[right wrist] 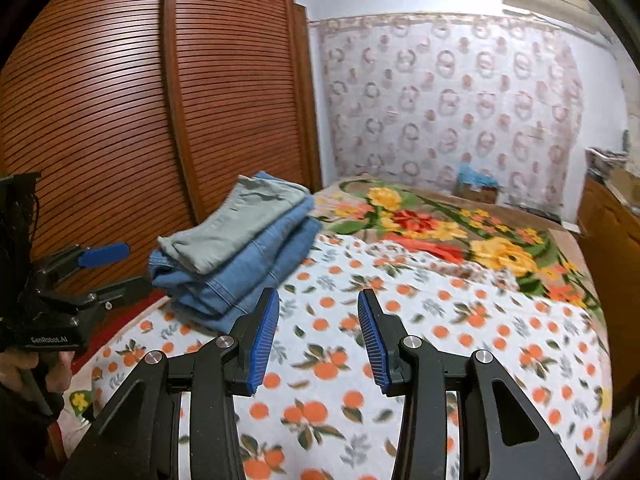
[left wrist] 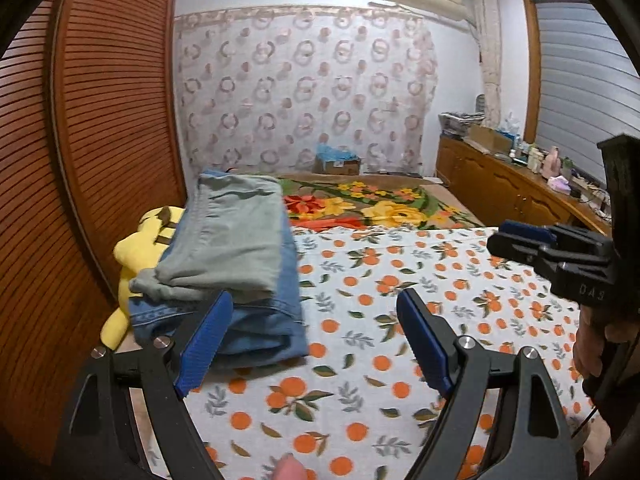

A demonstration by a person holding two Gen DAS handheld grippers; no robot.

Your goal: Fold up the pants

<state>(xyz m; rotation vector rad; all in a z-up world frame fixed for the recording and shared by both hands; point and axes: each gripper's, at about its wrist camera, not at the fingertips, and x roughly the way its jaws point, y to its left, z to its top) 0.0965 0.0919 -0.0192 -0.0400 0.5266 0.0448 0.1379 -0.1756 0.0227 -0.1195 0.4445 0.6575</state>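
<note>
Folded pants (left wrist: 236, 256) are lying stacked at left centre of the frame, grey pair on blue denim, on the orange-print sheet (left wrist: 400, 304). Left gripper (left wrist: 316, 344) is hovering released, holding nothing; right gripper (right wrist: 318, 340) is likewise hanging released above the sheet.

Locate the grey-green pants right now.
Folded grey-green pants top the blue jeans stack at the bed's left edge, beside the yellow plush toy and the wooden wardrobe; left-centre in both views.
</note>
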